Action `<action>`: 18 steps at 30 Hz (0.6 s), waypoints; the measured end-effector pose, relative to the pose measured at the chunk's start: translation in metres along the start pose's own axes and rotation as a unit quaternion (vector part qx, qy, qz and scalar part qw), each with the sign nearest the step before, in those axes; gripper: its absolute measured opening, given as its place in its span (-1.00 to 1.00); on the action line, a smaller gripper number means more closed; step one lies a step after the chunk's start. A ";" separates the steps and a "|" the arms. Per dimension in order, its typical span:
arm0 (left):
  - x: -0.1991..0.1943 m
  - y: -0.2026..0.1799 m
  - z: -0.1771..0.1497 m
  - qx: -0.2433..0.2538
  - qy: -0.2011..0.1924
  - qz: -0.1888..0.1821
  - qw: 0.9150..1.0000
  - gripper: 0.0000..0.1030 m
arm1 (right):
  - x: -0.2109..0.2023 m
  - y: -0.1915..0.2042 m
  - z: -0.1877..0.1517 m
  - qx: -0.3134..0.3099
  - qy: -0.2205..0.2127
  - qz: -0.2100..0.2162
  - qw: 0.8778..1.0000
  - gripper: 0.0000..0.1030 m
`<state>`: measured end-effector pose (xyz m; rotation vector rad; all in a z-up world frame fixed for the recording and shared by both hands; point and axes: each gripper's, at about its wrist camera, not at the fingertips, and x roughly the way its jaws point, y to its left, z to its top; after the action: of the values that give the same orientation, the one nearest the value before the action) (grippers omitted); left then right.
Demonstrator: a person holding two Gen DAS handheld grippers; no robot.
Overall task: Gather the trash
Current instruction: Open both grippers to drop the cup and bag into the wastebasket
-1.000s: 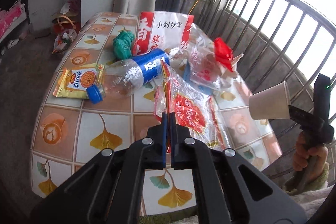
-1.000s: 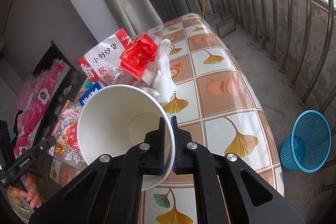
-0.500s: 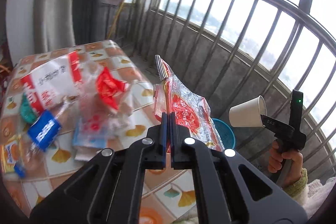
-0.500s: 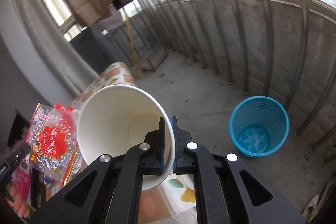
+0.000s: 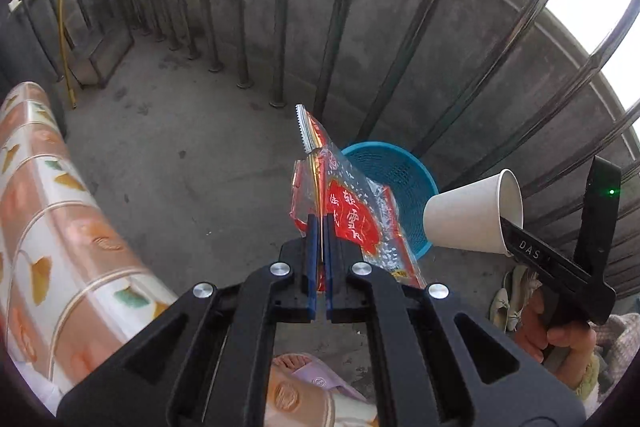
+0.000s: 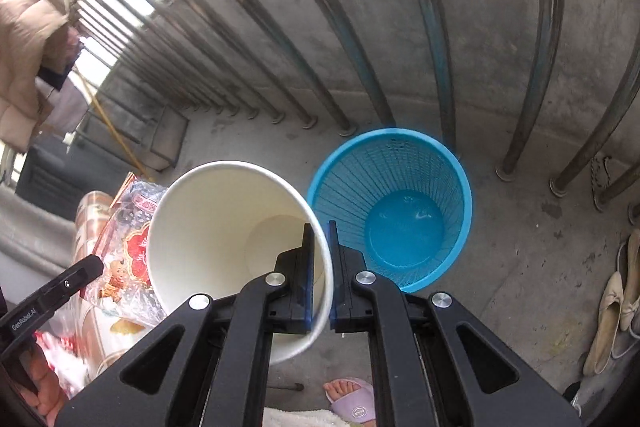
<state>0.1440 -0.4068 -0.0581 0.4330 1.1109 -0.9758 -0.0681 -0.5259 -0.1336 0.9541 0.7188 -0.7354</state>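
Observation:
My left gripper (image 5: 319, 227) is shut on a red and clear snack wrapper (image 5: 352, 211), which stands up in front of the blue mesh bin (image 5: 396, 171). The same wrapper (image 6: 128, 247) shows at the left of the right wrist view. My right gripper (image 6: 320, 239) is shut on the rim of a white paper cup (image 6: 224, 227), one finger inside and one outside. That cup (image 5: 468, 219) hangs beside the bin in the left wrist view, held by the right gripper (image 5: 510, 233). The blue bin (image 6: 394, 203) stands on the concrete floor just right of the cup and looks empty.
A table with a leaf-pattern cloth (image 5: 52, 227) fills the left. Metal railing bars (image 5: 280, 7) on a low concrete wall ring the balcony behind the bin. Pale shoes (image 6: 616, 299) lie at the right. A person's slippered foot (image 6: 352, 397) shows below.
Both grippers swung away from the table toward the balcony floor and tilted down. The bin has come close in both views, and the table's litter has left view. Wrapper and cup stay held.

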 end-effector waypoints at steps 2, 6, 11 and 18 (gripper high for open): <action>0.036 -0.007 0.015 -0.005 0.023 -0.007 1.000 -0.96 | 0.026 -0.015 0.013 0.026 0.007 -0.008 1.000 -0.89; 0.095 -0.026 0.034 0.003 0.050 -0.006 0.999 -0.63 | 0.080 -0.045 0.034 0.063 0.035 -0.037 0.997 -0.45; 0.110 -0.032 0.031 0.015 0.050 0.008 0.999 -0.01 | 0.114 -0.076 0.034 0.091 0.056 -0.091 0.990 0.08; 0.046 -0.023 0.013 0.020 -0.019 -0.005 1.000 0.22 | 0.074 -0.075 0.018 0.082 0.032 -0.088 0.992 0.28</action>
<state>0.1370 -0.4485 -0.0899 0.4409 1.0611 -1.0120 -0.0839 -0.5872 -0.2191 1.0760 0.8152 -0.9331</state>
